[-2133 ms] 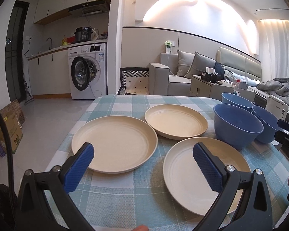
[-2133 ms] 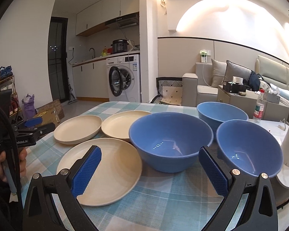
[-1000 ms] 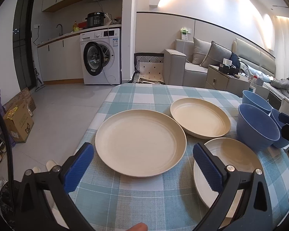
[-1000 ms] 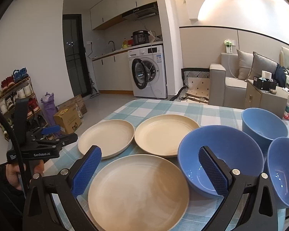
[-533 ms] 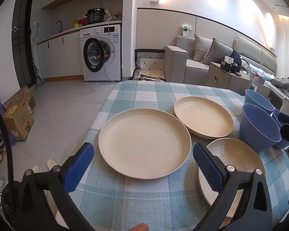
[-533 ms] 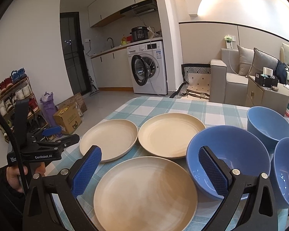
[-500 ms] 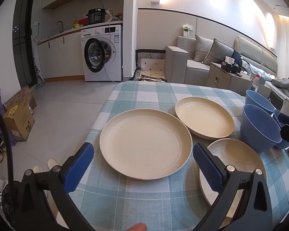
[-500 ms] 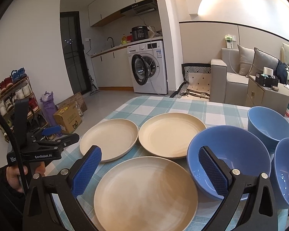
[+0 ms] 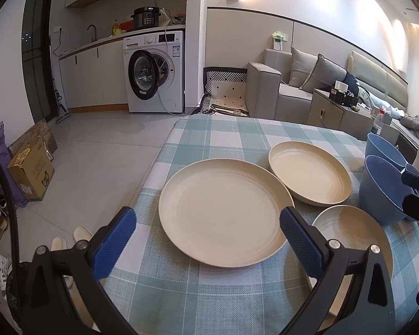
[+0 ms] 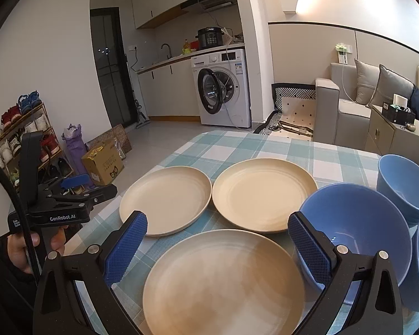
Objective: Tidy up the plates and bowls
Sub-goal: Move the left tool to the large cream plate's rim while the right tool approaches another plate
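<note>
The worktop (image 9: 237, 136), under a blue-checked cloth, carries three cream plates and three blue bowls. The left plate (image 9: 226, 215) lies at the worktop's left edge, the far plate (image 9: 310, 176) just beside it, the near plate (image 10: 223, 282) in front. The bowls (image 10: 357, 237) cluster at the right. The left gripper (image 9: 208, 240) hovers spread wide over the left plate; the right gripper (image 10: 218, 247), equally apart, hovers over the near plate.

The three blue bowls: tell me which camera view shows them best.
The right wrist view. The nearest blue bowl shows its whole interior, with two more at the right edge. The left wrist view shows the bowls small, at the frame's right edge, partly hidden behind the right gripper.
</note>
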A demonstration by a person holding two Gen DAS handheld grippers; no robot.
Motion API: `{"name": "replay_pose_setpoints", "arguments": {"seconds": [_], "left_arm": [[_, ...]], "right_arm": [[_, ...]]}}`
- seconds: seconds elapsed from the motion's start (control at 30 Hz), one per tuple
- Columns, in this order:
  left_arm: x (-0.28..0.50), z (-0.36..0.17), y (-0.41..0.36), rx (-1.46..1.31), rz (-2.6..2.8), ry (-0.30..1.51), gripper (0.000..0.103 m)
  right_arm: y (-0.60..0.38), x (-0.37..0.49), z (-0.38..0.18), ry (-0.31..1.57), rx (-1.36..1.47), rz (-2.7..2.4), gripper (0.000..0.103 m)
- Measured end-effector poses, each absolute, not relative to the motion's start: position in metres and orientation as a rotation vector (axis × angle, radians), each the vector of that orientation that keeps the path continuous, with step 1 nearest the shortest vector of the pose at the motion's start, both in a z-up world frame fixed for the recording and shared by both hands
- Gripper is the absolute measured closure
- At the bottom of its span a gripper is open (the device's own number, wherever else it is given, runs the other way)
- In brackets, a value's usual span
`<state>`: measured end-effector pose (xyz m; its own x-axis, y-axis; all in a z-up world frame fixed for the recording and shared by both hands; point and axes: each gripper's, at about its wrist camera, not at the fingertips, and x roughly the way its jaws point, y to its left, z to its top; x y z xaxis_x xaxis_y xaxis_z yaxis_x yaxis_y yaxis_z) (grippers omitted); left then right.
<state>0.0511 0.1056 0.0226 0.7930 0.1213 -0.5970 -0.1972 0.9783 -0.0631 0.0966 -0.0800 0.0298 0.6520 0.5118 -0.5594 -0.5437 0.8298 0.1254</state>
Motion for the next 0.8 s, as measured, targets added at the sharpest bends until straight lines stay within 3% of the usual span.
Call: {"name": "replay_pose_setpoints", "arguments": {"seconds": [0.8], "left_arm": [[0.072, 0.005, 0.130, -0.150, 0.149, 0.706, 0.000]], "right_arm": [[-0.027, 0.127, 0.011, 0.741, -0.078, 0.610, 0.000]]}}
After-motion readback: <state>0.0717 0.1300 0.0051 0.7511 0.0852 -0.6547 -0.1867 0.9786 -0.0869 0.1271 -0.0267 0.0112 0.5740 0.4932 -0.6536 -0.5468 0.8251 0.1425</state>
